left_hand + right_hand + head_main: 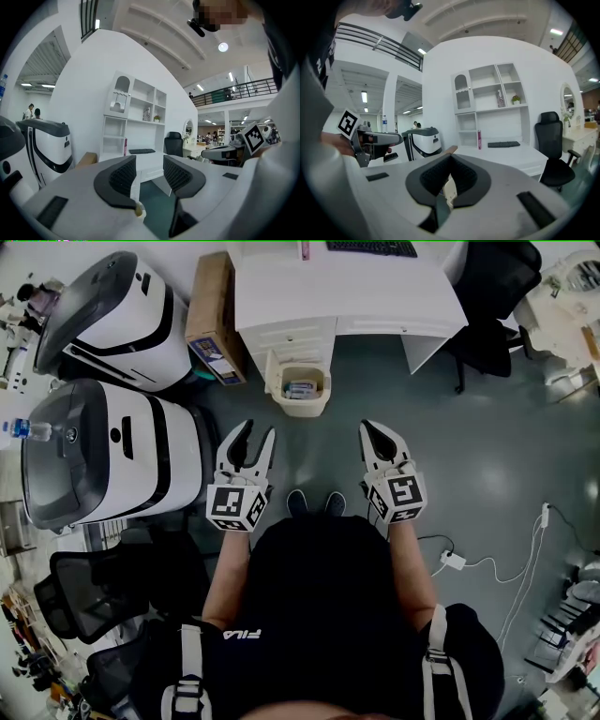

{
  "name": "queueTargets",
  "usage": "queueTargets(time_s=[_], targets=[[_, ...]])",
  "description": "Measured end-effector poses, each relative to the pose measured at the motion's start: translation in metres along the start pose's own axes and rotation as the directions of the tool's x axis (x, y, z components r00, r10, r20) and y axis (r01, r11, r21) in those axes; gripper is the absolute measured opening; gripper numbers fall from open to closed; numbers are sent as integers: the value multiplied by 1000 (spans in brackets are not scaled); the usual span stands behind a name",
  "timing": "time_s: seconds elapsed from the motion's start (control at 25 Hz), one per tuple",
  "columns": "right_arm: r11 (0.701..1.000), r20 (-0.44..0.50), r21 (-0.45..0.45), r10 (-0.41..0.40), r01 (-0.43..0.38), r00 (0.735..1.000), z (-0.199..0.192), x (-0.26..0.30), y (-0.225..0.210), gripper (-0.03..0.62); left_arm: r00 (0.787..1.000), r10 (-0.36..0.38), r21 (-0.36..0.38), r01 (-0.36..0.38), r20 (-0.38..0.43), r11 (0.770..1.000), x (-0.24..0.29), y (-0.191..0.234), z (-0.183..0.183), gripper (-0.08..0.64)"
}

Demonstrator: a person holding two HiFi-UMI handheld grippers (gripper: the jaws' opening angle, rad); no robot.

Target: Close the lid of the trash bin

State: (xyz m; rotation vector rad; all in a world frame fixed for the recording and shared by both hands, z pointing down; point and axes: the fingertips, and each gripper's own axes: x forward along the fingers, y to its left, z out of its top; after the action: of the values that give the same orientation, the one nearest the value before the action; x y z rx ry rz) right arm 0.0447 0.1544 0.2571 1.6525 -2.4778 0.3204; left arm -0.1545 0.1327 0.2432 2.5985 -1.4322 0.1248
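Note:
In the head view, a small beige trash bin (302, 392) stands on the floor against the front of the white desk (375, 296). Its top is open, with some rubbish inside, and its lid stands up at the back. Both grippers hover above the floor short of the bin, pointing toward it. My left gripper (252, 441) is open with nothing between its fingers. My right gripper (377, 435) is shut and empty. A sliver of the beige bin (449, 190) shows below the right gripper's pads, and a bit of the bin (137, 209) under the left ones.
Two large white-and-black machines (103, 460) stand at the left, with a cardboard box (214, 320) leaning by the desk. Black office chairs stand at the right (487, 334) and lower left (89, 596). A white cable and plug (454, 561) lie on the grey floor.

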Motion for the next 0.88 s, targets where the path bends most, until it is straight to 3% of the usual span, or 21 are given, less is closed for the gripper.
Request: queueTargets(time_s=[0.2,0.52,0.88], targets=[[1000,0,0,3,-3,1000,0,-4,-2,3,999,8,-20,-8,-40,1000,3,-1,-9,296],[1000,-14,24,11,-11,1000,-7,-10,-14,3,998,27,-17,-28,-57,999,4,-12,-15,298],[997,-22,20,74,-73,997,-13,-16,-28,3,996,68,-17,-69,-62,997,10,-29,-19,298]])
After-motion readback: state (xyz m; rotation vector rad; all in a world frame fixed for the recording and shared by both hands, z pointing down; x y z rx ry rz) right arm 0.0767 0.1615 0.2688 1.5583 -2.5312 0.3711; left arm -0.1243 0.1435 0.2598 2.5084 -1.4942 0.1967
